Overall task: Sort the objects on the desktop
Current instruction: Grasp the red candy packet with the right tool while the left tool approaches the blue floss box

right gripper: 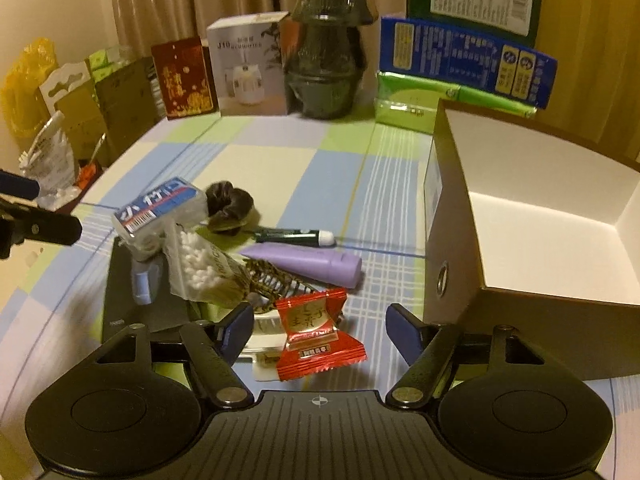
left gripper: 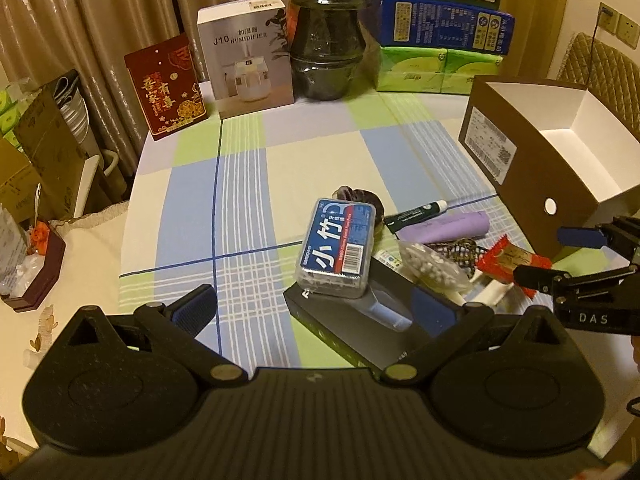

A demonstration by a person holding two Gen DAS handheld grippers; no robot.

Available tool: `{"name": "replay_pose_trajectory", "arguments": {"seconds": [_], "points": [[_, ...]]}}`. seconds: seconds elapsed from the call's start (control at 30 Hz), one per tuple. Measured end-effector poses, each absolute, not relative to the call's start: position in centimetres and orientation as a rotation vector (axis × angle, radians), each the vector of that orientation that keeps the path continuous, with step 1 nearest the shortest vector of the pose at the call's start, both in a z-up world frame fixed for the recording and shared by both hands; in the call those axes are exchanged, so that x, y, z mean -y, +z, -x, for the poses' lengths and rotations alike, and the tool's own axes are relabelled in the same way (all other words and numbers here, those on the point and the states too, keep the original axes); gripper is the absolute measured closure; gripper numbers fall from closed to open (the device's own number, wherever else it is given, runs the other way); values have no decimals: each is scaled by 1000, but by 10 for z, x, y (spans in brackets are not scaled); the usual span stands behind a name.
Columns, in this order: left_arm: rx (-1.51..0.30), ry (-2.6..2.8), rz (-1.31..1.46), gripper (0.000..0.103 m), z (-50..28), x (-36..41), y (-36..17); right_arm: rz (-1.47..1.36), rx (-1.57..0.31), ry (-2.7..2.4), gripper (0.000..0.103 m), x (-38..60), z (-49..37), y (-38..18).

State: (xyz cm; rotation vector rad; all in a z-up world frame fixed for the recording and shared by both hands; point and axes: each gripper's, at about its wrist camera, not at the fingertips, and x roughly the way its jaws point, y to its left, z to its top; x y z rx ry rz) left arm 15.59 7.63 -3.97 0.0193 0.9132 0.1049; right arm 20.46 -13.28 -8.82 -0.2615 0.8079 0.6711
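Left wrist view: the left tool (left gripper: 316, 300) stands open with nothing pressed between its pads, poised above a heap of small items on the checked worktop (left gripper: 256, 184). A blue-labelled floss-pick box (left gripper: 338, 246) lies tilted on top of a flat black box (left gripper: 360, 320). Behind it sit a dark hair scrunchie (left gripper: 356, 194), a green tube with a white cap (left gripper: 416, 213) and a lilac tube (left gripper: 446, 227). To the right of the black box lies a clear bag of cotton swabs (left gripper: 432, 266). The right tool (left gripper: 560, 254) enters from the right edge, its fingers either side of a red candy wrapper (left gripper: 502, 262). A brown open-topped cardboard box (left gripper: 532, 168) with a white interior stands at the right, just beside the heap.

Right wrist view: the right tool (right gripper: 318, 330) is partly open — its blue pads (right gripper: 236, 330) flank the red candy wrapper (right gripper: 316, 332) without pressing on it; the wrapper rests on the worktop (right gripper: 280, 168) at the near edge of the heap. The cotton swab bag (right gripper: 200, 268), a brown claw hair clip (right gripper: 276, 280) and the lilac tube (right gripper: 308, 264) lie just beyond. The cardboard box (right gripper: 520, 220) stands to the right, near the right pad. The left tool's finger (right gripper: 40, 226) shows at the left edge.
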Motion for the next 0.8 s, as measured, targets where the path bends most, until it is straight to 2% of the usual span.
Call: {"name": "replay_pose_trajectory", "arguments": {"seconds": [0.37, 0.43, 0.8], "points": [[-924, 102, -29, 1, -176, -83, -52, 306, -853, 694, 48, 127, -216, -106], [-929, 97, -33, 1, -179, -83, -54, 317, -853, 695, 60, 124, -216, -109], [-943, 42, -111, 4, -200, -80, -68, 237, -823, 624, 63, 136, -221, -99]]}}
